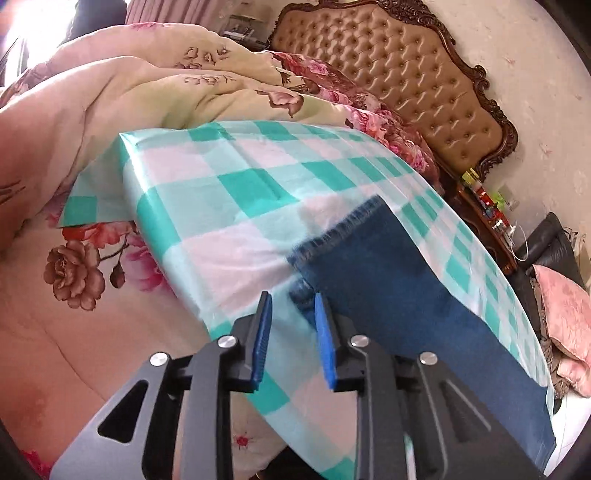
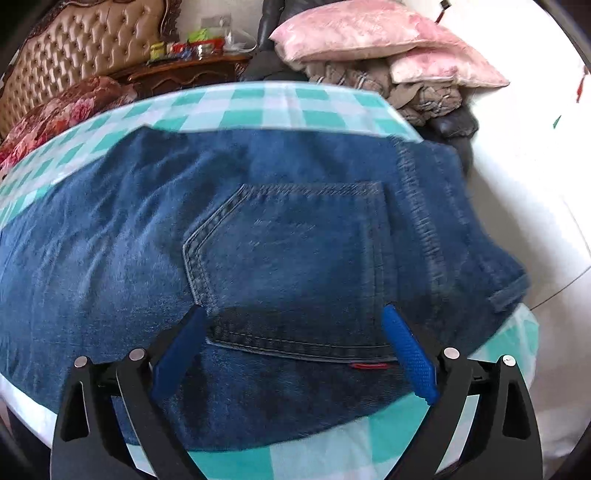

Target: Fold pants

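Note:
Blue denim pants (image 2: 288, 240) lie flat on a teal and white checked cloth (image 2: 258, 107), back pocket (image 2: 295, 258) up, waistband to the right. My right gripper (image 2: 295, 314) is wide open just above the pocket, holding nothing. In the left wrist view the hem end of the pants (image 1: 373, 266) lies on the checked cloth (image 1: 229, 206). My left gripper (image 1: 291, 299) is open with a narrow gap, hovering at the hem's near corner; nothing is between its blue pads.
A floral quilt (image 1: 110, 110) is piled behind and left of the cloth. A tufted headboard (image 1: 413, 85) and a wooden nightstand with small items (image 2: 192, 62) stand at the back. Pink pillows (image 2: 369, 33) and clothes are heaped to the right.

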